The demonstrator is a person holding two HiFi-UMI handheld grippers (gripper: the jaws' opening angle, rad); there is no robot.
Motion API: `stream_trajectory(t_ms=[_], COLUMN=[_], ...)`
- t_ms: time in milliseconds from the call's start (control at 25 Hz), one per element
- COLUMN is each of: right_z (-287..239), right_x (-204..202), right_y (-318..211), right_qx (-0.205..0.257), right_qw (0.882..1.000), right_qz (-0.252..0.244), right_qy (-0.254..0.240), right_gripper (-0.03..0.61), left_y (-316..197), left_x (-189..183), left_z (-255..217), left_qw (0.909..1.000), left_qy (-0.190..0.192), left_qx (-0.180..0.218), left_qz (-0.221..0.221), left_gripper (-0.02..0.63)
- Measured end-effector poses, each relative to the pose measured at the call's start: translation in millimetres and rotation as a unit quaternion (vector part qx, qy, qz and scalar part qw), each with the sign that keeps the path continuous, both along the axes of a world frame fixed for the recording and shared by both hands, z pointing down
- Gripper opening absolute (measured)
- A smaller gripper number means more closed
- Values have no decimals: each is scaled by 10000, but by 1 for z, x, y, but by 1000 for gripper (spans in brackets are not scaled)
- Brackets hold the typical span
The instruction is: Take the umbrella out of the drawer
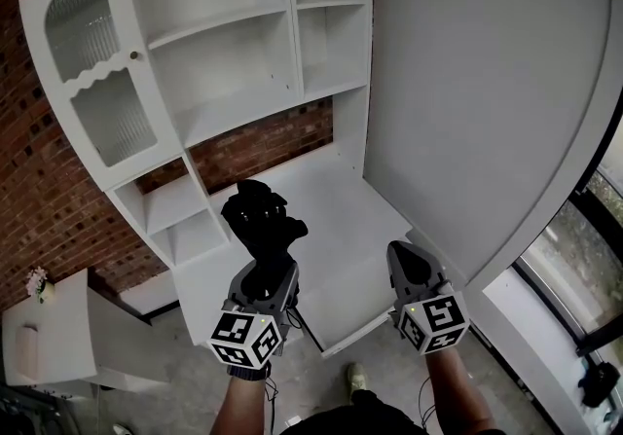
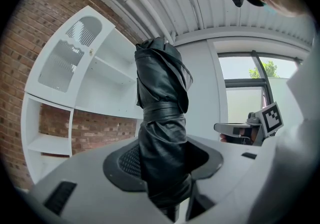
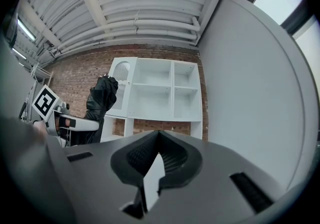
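Umbrella [image 2: 160,77] pinched in left tongs [image 2: 167,163]; right tongs [image 3: 158,135] pressed together, empty; strap [image 2: 161,114] visible only in left gripper view.

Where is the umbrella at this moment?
In the head view the umbrella is left of centre, clamped in the left tool, in front of the white shelves and beside the empty right tool.

umbrella [image 1: 261,221]: black throughout, slight sheen on the folds.
my left gripper [image 1: 265,272]: grey shell, darker finely ribbed pads [image 2: 125,160].
my right gripper [image 1: 411,263]: same grey, same dark pads.
marker cubes [image 1: 246,338]: white faces, black square patterns.
cabinet [image 1: 229,63]: plain white; door pane [image 1: 83,29] clear with vertical ribbing.
wall [image 1: 34,170]: red-brown brick, pale mortar lines.
ceiling [image 3: 150,12]: white, ribbed.
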State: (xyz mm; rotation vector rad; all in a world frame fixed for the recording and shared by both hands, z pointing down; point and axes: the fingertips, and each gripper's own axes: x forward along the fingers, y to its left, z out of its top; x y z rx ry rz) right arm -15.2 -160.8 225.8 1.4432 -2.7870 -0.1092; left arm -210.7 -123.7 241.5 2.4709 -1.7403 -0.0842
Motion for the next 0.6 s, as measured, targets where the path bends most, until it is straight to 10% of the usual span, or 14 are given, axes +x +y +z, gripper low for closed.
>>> stream_trajectory(t_ms=[600], right_z=[-3], right_x=[-6], right_y=[1], right_qx=[13], right_qw=[10000], right_qz=[-43], right_qy=[-58], right_gripper=[3], left_y=[4], left_x=[-6], left_z=[-6], left_qw=[9999], left_qy=[-47], left_qx=[81], left_qz=[-44], left_gripper=[199])
